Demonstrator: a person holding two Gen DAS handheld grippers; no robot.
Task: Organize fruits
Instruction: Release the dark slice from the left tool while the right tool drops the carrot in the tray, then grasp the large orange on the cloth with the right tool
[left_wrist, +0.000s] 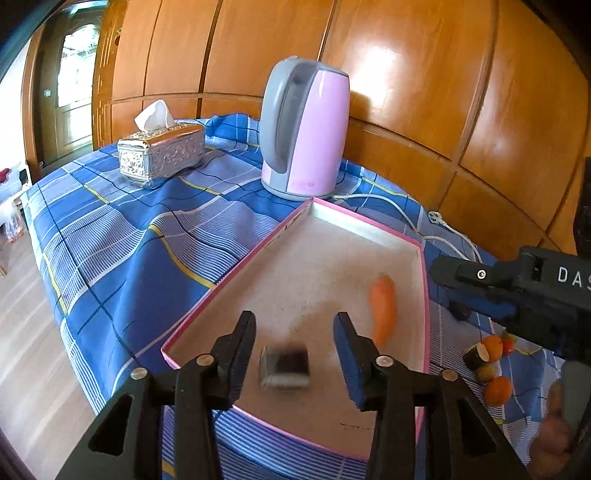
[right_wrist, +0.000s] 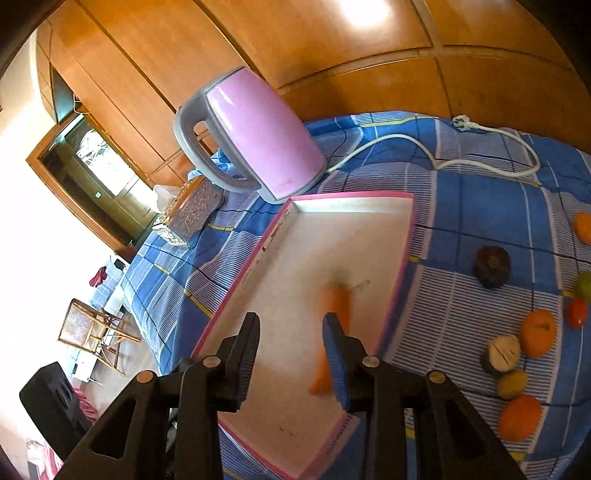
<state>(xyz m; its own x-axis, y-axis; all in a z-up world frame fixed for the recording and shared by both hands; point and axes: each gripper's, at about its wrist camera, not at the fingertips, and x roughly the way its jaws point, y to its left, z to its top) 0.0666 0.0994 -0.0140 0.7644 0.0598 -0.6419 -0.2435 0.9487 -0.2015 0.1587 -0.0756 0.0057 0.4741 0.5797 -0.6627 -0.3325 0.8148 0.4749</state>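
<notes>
A shallow pink-rimmed tray (left_wrist: 424, 280) (right_wrist: 404, 236) lies on the blue checked cloth. In it are an orange carrot (left_wrist: 383, 306) (right_wrist: 338, 306), blurred, and a dark cut piece (left_wrist: 285, 366), also blurred, below and between my left fingers. My left gripper (left_wrist: 295, 332) is open and empty over the tray's near end. My right gripper (right_wrist: 291, 332) is open and empty above the tray; it also shows in the left wrist view (left_wrist: 480, 280). Loose fruits lie right of the tray: oranges (right_wrist: 537, 332) (left_wrist: 498, 390), a dark round fruit (right_wrist: 493, 266), a cut piece (right_wrist: 502, 355).
A pink and grey kettle (left_wrist: 306, 129) (right_wrist: 255, 136) stands behind the tray, its white cord (right_wrist: 480, 166) trailing right. A silver tissue box (left_wrist: 162, 153) sits far left. Wooden panels back the table. The table edge drops to the floor on the left.
</notes>
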